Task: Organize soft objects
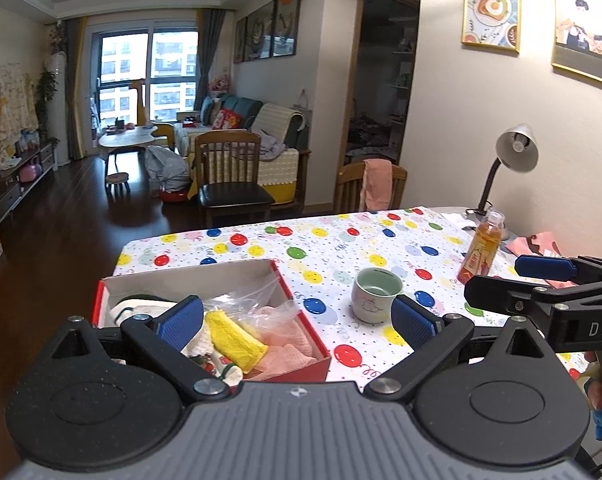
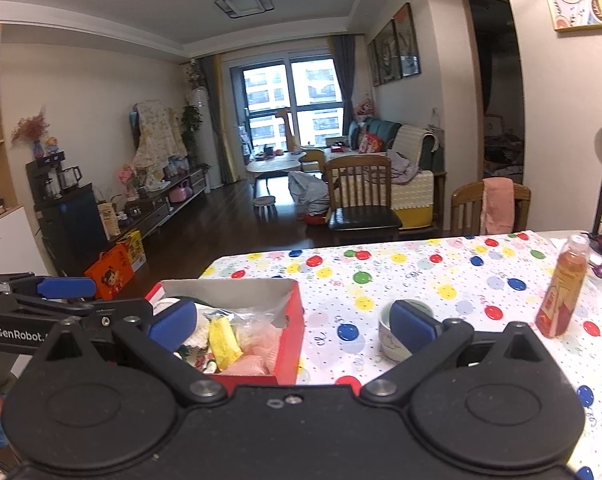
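Red box at 9 o'clock already holds the yellow cloth and pink cloths; both claws, left claw and right claw, gape empty, so sorting looks nearly finished.

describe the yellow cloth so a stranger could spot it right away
On the balloon-print tablecloth stands a red box full of soft things. The yellow cloth lies folded in its near part, beside pink cloth and a clear plastic bag; it is the only bright yellow piece.
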The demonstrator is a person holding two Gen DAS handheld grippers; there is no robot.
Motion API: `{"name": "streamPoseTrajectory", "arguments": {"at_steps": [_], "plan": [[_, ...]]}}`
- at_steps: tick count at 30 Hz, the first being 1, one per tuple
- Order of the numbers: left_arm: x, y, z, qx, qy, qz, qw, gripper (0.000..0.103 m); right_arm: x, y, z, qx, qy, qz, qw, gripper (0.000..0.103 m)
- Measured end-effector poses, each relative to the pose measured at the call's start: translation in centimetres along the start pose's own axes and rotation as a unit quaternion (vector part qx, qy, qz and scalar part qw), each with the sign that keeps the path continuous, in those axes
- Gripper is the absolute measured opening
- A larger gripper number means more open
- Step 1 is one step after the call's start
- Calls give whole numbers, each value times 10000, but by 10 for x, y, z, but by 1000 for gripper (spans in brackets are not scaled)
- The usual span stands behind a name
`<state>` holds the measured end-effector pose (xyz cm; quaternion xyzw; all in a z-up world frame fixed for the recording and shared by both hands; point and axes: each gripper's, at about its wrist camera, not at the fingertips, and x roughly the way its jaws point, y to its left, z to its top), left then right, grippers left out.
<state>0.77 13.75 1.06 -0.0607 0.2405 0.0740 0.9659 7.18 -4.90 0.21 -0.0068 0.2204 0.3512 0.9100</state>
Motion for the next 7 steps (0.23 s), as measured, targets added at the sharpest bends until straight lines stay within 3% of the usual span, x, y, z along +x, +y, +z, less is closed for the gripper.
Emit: {"name": "streamPoseTrajectory", "arguments": {"at_steps": [7], "plan": [[10,-9,0,82,87,-242,9996,101,-4,-11,-3,128,19,-232,9996,103]]}}
